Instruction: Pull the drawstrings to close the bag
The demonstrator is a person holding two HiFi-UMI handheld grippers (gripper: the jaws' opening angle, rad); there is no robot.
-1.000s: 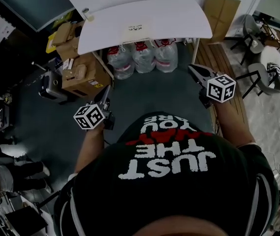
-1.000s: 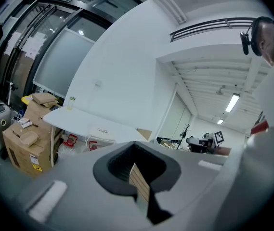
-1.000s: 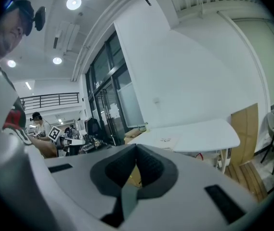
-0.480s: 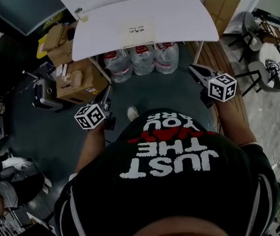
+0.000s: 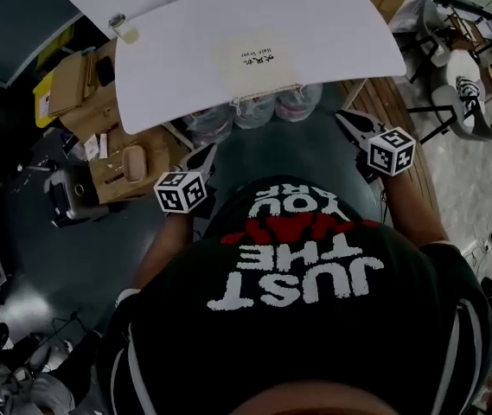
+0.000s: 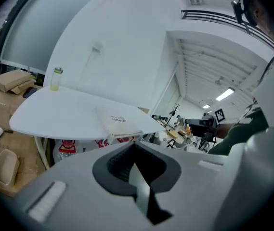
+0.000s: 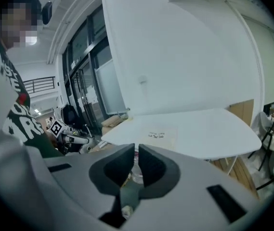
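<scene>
A flat cream drawstring bag [image 5: 254,61] with small print lies on the white table [image 5: 341,33], near its front edge. Its pale strings [image 5: 267,96] hang over that edge. The bag also shows in the left gripper view [image 6: 117,121] and the right gripper view [image 7: 157,136]. My left gripper [image 5: 204,156] hangs below the table's front edge, left of the bag, shut and holding nothing [image 6: 134,149]. My right gripper [image 5: 342,118] floats to the bag's right, short of the table. Its jaws stand a narrow slit apart with nothing between them [image 7: 137,150].
A small bottle [image 5: 123,28] stands at the table's far left corner. Water jugs [image 5: 254,111] sit under the table. Cardboard boxes [image 5: 111,158] crowd the floor at left. Chairs [image 5: 453,76] and a wooden panel [image 5: 401,102] are at right.
The view has moved towards the table, which now looks larger and nearer. The left gripper has come up and right, close to the table's edge. Both grippers stay clear of the bag.
</scene>
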